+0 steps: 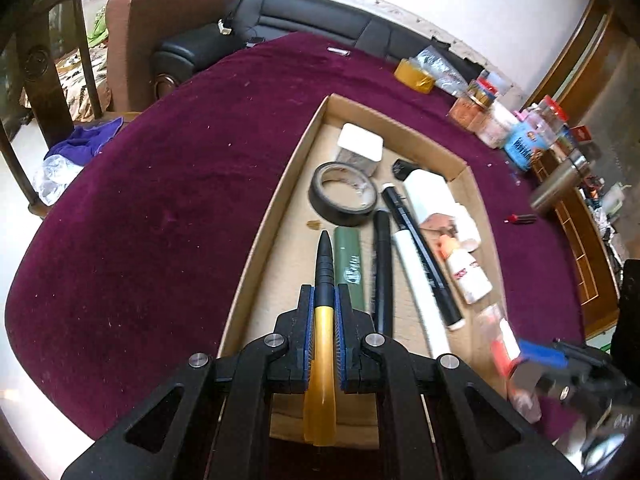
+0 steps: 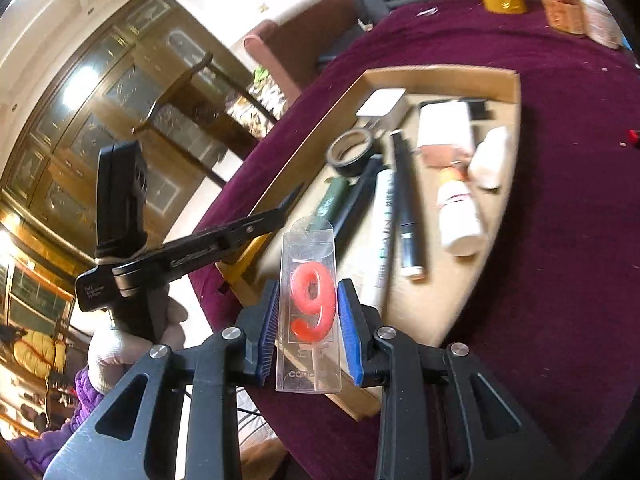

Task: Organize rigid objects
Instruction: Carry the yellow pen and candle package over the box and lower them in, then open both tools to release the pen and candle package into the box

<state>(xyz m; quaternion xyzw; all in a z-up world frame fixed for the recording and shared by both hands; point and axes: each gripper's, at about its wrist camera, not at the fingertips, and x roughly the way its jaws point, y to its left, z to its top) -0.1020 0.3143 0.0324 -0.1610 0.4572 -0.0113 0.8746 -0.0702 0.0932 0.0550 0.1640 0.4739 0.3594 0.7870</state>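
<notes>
**Two grippers loaded, both over the cardboard tray**

Two things are being carried at once, so I judge the step in hand to be delivery: each gripper brings one more item to the cardboard tray (image 1: 456, 162) on the purple tablecloth (image 1: 160, 200).

The left gripper (image 1: 324, 300) has its pads pressed together on a pen (image 1: 323, 280) with a yellow barrel and a black tip. The pen points straight ahead along the fingers, its tip over the tray floor just left of a green tube (image 1: 351, 268).

The right gripper (image 2: 307, 304) is clamped on the sides of a clear packet holding a red number candle (image 2: 313, 300), shaped like a nine. The packet stands upright between the pads, above the near end of the tray.

Ahead of the left gripper, the tray holds a roll of black tape (image 1: 343, 194), with a white-topped box (image 1: 360, 146) beyond it. To the right of the pen tip lie the green tube, a black marker (image 1: 382, 264), a white marker (image 1: 416, 284), a second black pen (image 1: 420, 256) and a small white bottle (image 1: 466, 270). A white box (image 1: 430, 194) sits further off to the right. They lie roughly parallel, several touching.

The next move probably calls for lowering the pen into the bare strip left of the green tube, in line with the others, before the pads part. The candle packet needs a free patch near the tray's close end, which looks crowded and is blurred here.
</notes>
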